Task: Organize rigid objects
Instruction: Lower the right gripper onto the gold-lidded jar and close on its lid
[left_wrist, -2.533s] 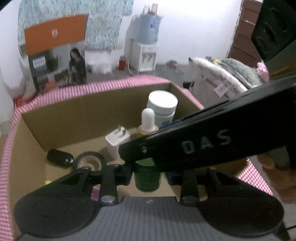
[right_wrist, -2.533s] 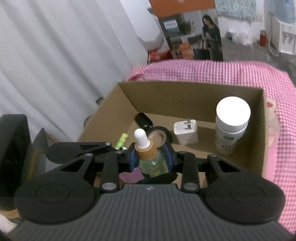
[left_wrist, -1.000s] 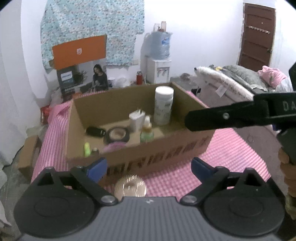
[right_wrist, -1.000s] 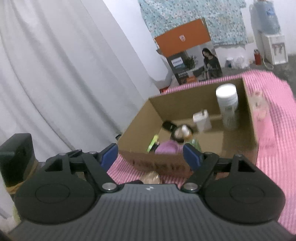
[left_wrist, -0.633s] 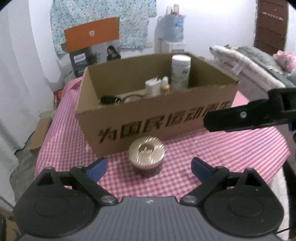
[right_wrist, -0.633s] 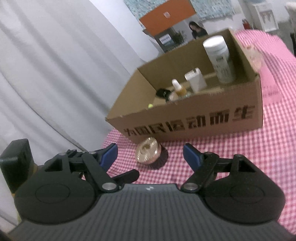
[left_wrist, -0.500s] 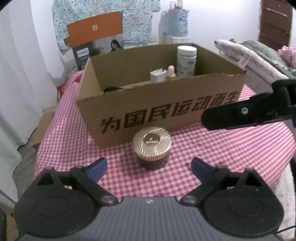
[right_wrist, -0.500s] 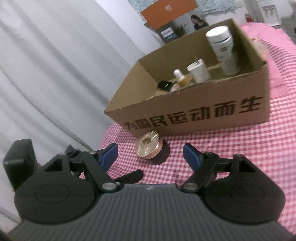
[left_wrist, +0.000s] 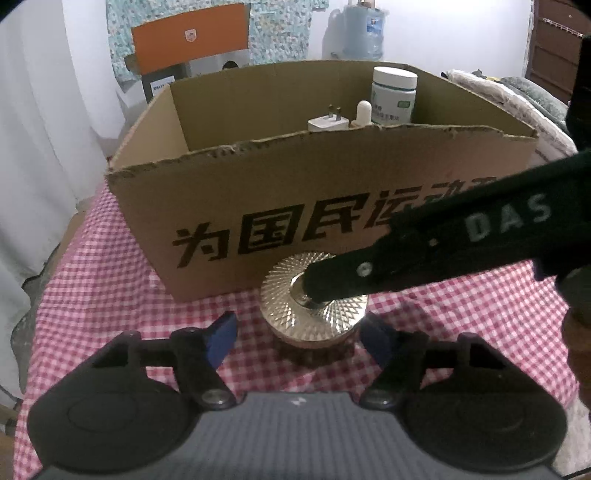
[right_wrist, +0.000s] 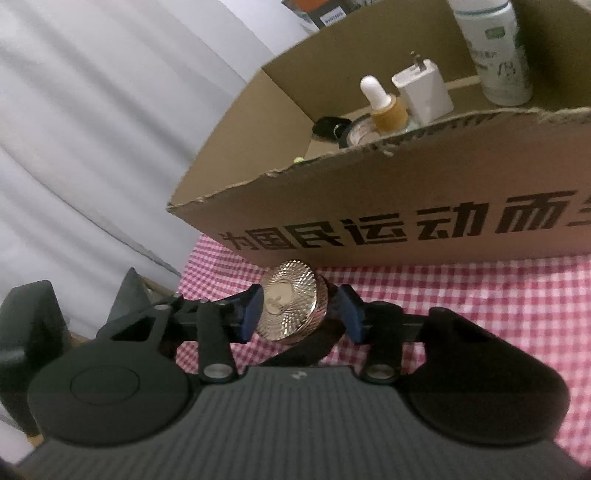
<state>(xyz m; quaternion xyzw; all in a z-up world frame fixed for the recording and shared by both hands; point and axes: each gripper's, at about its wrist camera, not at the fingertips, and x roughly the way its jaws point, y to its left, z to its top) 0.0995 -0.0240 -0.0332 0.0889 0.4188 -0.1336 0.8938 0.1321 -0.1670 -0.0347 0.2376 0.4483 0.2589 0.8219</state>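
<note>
- Gold-lidded jar (left_wrist: 314, 295) stands upright on the pink checked table (left_wrist: 110, 280), just in front of the printed wall of the cardboard box (left_wrist: 258, 192), touching nothing but the cloth as far as I can tell.
- Its long axis is vertical; the faceted round lid faces up, and the dark body below is partly hidden by the lid and my own tools.
- My left tool (left_wrist: 297, 334) sits low and square behind the jar, one blue pad on each side of it, and its jaws are closing. The pads look just clear of the jar's dark body; I see no contact yet.
- My right tool (right_wrist: 301, 314) comes in from the right side, tilted, with the lid between its blue pads. Its jaws are closing too. The left pad looks very close to the lid's rim, perhaps touching; the right pad shows a small gap.
- In the left wrist view, one finger (left_wrist: 436, 251) of the right tool crosses over the lid's centre, so both tools crowd the same jar.
- I judge that the right tool is nearer to a grip, at lid height, while the left brackets the body lower down.
- The coming move turns on the box lying directly beyond the jar: the jar must go up past the torn front edge, then forward.
- Inside the box a white bottle (left_wrist: 393, 96), a white charger (right_wrist: 423, 92) and a dropper bottle (right_wrist: 386, 107) already stand towards the back, so I would aim for the free floor nearer the front wall.
</note>
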